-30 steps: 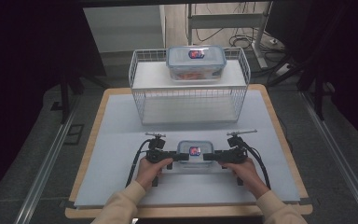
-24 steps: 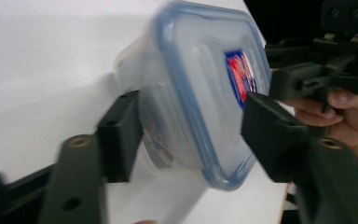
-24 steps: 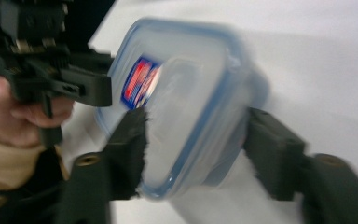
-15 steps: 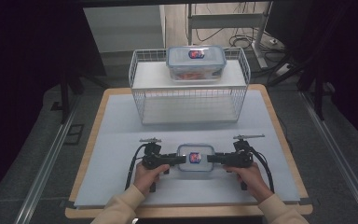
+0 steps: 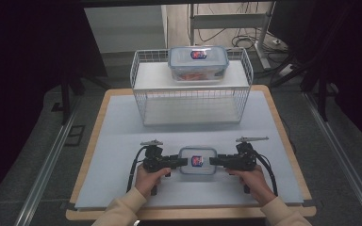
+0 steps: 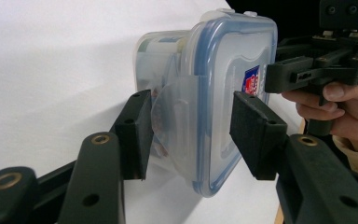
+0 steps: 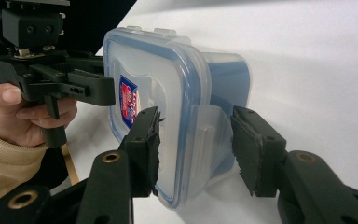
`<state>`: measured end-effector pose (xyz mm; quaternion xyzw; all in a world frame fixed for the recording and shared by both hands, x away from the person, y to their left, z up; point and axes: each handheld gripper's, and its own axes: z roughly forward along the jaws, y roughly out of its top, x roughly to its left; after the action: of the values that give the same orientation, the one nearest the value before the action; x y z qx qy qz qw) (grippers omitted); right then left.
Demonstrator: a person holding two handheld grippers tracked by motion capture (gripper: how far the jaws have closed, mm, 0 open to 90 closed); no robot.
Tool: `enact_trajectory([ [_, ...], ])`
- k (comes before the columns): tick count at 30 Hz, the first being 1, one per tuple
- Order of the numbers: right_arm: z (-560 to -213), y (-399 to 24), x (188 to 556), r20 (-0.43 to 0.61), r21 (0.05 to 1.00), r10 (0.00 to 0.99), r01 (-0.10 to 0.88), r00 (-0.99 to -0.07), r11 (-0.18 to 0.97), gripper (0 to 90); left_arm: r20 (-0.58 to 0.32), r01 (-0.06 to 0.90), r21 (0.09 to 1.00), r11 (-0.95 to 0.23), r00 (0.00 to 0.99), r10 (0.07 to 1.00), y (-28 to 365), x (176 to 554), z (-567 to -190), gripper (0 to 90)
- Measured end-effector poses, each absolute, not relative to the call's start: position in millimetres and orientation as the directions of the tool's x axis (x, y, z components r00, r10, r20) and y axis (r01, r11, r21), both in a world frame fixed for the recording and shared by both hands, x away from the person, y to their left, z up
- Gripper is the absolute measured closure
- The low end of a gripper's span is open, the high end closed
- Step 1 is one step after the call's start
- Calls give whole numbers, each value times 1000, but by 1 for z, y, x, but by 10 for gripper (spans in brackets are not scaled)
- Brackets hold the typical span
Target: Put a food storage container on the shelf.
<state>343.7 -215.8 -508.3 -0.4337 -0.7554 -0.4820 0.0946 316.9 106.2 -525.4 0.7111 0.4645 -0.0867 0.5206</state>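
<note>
Small lidded container (image 5: pixel 197 161) on the white table (image 5: pixel 122 141) between both grippers, left gripper (image 6: pixel 191 128) and right gripper (image 7: pixel 196 140) just closed onto its end flaps, high view adds second container (image 5: pixel 198 62) atop wire rack (image 5: pixel 188 101)

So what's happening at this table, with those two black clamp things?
A person holds a two-jaw gripper in each hand. The left gripper and right gripper have just been closing on opposite ends of a small lidded plastic container on the white table, their jaws astride its side latches. Farther back, a larger container sits on a white wire rack.
</note>
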Motion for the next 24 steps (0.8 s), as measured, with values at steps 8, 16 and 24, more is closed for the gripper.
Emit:
enact_trajectory([
  [8, -501, -217, 341, 543, 676, 557, 720, -629, 154, 529, -588, 727, 685, -31, 578, 565, 107, 315, -517, 509],
  [16, -492, -218, 339, 511, 706, 554, 689, -656, 165, 530, -568, 705, 708, -34, 598, 565, 106, 313, -510, 509],
  [24, -486, -217, 338, 497, 717, 558, 677, -665, 168, 531, -567, 700, 713, -33, 604, 561, 107, 313, -507, 509],
])
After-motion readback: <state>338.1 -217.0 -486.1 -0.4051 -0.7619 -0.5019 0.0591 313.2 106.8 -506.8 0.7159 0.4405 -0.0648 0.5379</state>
